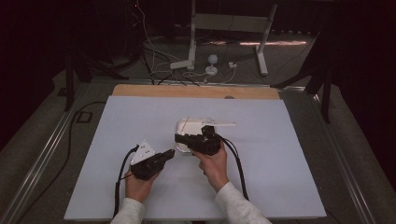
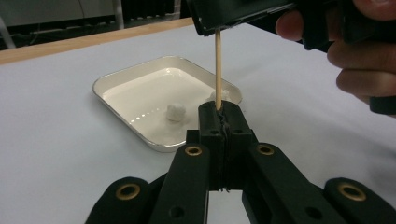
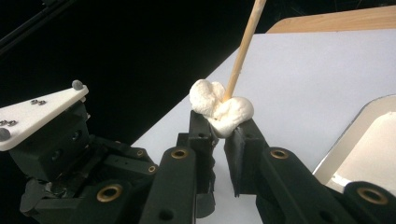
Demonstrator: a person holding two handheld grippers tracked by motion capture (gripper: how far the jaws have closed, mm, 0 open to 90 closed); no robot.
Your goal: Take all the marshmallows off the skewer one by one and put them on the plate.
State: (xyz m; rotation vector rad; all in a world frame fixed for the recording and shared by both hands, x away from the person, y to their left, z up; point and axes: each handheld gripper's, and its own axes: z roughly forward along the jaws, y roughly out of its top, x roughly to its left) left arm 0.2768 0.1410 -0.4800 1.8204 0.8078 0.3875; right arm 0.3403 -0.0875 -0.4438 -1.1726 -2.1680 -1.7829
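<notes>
The left gripper point(image 1: 172, 153) was clamped shut on the lower end of a thin wooden skewer point(image 2: 217, 70), which in the left gripper view stood almost upright out of its closed tips and ran up toward the right gripper point(image 1: 180, 137) above. In the right gripper view that gripper point(image 3: 224, 133) pinched a soft white marshmallow point(image 3: 219, 108) between its tips, squashed by the pads, and the skewer point(image 3: 243, 49) entered the marshmallow from above, slanting up and away. So the stick's long axis ran between the two tools, one end fixed in the left tips and the marshmallow on it at the right tips; I judged that any sliding of the marshmallow would have to follow that line, with the left hand point(image 1: 139, 184) merely bracing and the right hand point(image 1: 214, 163) doing the travel. Both grippers were over the white table cover, just in front of the shallow white tray point(image 2: 112, 84), where another marshmallow point(image 2: 176, 112) lay apart from the rim
</notes>
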